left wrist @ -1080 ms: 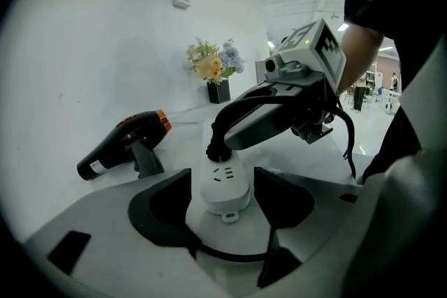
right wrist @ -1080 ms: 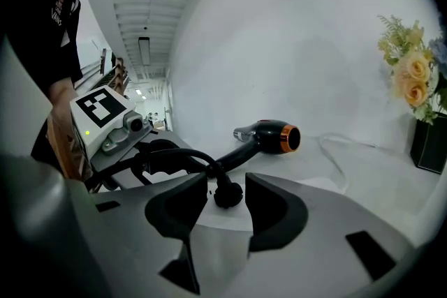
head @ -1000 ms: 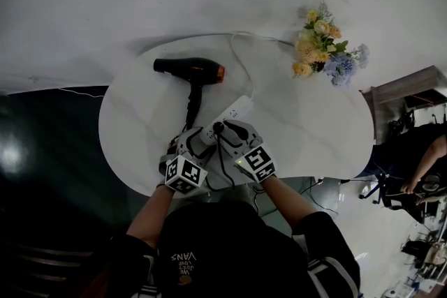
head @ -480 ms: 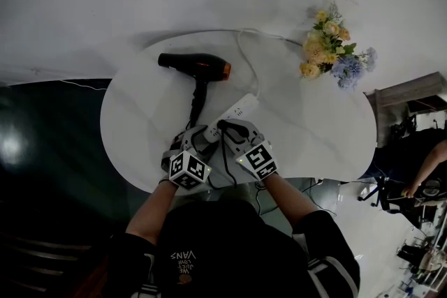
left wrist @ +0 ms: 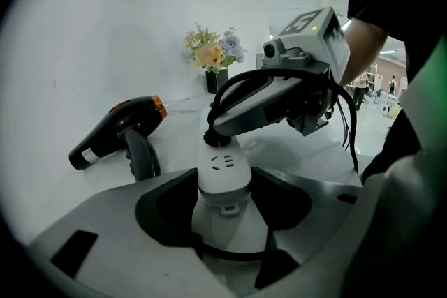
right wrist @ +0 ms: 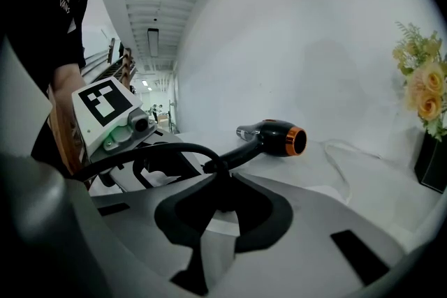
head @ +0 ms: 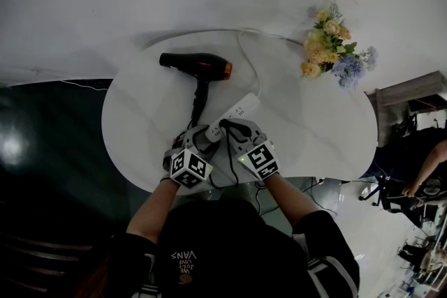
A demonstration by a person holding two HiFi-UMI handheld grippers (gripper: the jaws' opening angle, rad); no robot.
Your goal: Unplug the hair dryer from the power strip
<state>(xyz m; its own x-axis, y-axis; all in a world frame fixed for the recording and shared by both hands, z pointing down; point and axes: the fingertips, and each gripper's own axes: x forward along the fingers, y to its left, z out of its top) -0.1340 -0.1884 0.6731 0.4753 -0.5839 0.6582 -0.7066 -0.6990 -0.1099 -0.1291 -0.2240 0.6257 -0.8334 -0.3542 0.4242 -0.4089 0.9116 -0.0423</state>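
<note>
The plug (left wrist: pixel 218 138) of the hair dryer (head: pixel 199 66) is sitting in the power strip (left wrist: pixel 223 174) on the tabletop (head: pixel 314 129). The left gripper (head: pixel 201 136) is clasping the strip's rigid end, its jaws having just been closing. The right gripper (head: pixel 225 128), jaws just closing too, is pinching the hard plug body, probably a surer hold than the floppy cord (right wrist: pixel 167 149).

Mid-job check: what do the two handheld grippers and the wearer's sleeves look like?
The left gripper and right gripper are pale grey shells with black-lined jaws. Each carries a white cube of black square markers with a green light. The sleeves are black.
</note>
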